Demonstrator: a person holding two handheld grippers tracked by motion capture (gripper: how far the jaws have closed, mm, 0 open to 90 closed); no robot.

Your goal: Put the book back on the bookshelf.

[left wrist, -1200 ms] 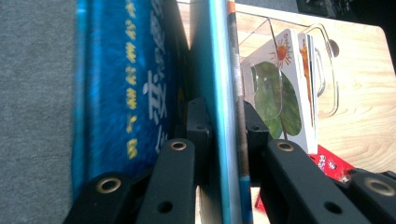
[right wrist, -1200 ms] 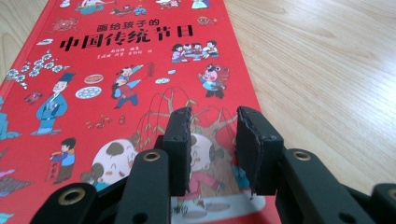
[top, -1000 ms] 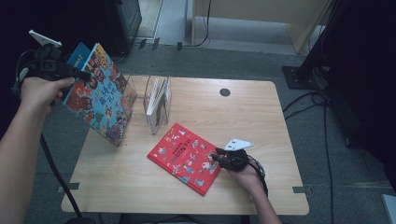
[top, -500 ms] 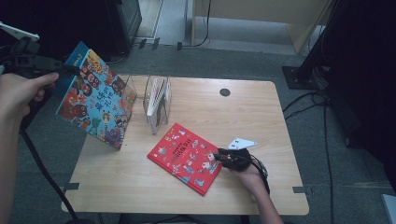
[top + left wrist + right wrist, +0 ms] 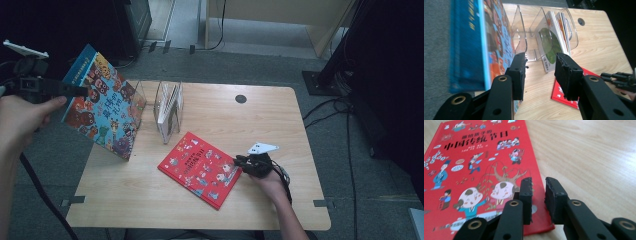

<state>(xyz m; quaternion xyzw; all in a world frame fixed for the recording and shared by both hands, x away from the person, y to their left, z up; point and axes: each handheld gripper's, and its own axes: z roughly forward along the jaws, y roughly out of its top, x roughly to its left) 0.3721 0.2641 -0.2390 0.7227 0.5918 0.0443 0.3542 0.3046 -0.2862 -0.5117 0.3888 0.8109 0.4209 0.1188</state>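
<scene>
A blue picture book stands tilted at the table's left edge, its lower corner on the wood. My left gripper is at its upper left edge. In the left gripper view the book is outside the left jaw, and my left gripper is open with nothing between the jaws, which have just been closing. A red picture book lies flat at the front middle. My right gripper hovers at its right edge. Its jaws have just been closing to a narrow gap over the red book and pinch nothing.
A clear plastic rack stands behind the red book, with thin books upright in its right slots and its left slots bare. The wooden table has a dark cable hole at the back. Cables and dark stands lie on the floor to the right.
My left hand has drifted left and lower, and the blue book's top has tipped slightly left with it. The right hand has stayed at the red book's edge.
</scene>
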